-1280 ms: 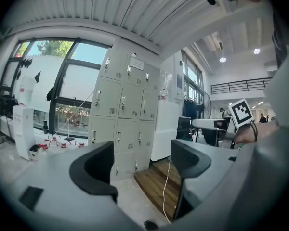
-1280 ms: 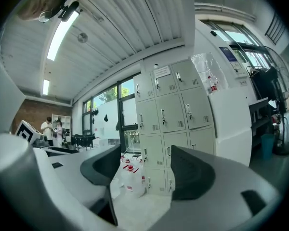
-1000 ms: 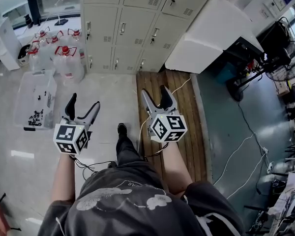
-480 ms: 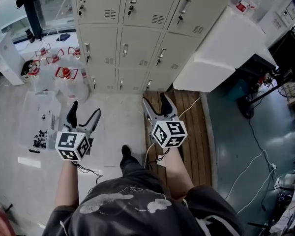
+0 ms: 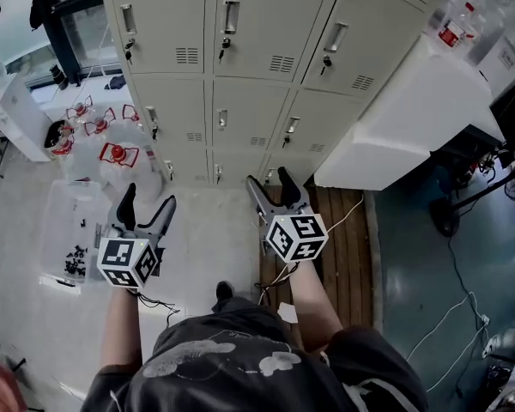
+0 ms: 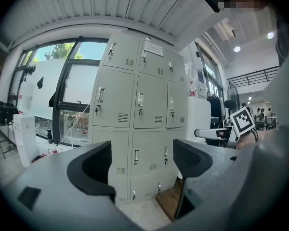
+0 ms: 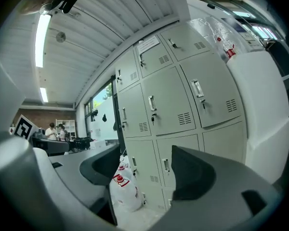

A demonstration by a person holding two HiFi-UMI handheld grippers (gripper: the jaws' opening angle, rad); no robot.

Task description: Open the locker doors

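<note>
Pale grey metal locker bank (image 5: 240,93) at 12 o'clock, doors all look shut; left gripper (image 5: 148,197) and right gripper (image 5: 268,178) both empty, jaws apart, short of it, so best square one onto a small recessed door handle (image 5: 222,118) before pinching and pulling straight back.

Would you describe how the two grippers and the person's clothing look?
Both the left gripper and right gripper have grey bodies with black jaws. Each carries a white cube with black square markers. A thin black cable hangs from the left one. The person wears a dark grey shirt with a pale print.
</note>
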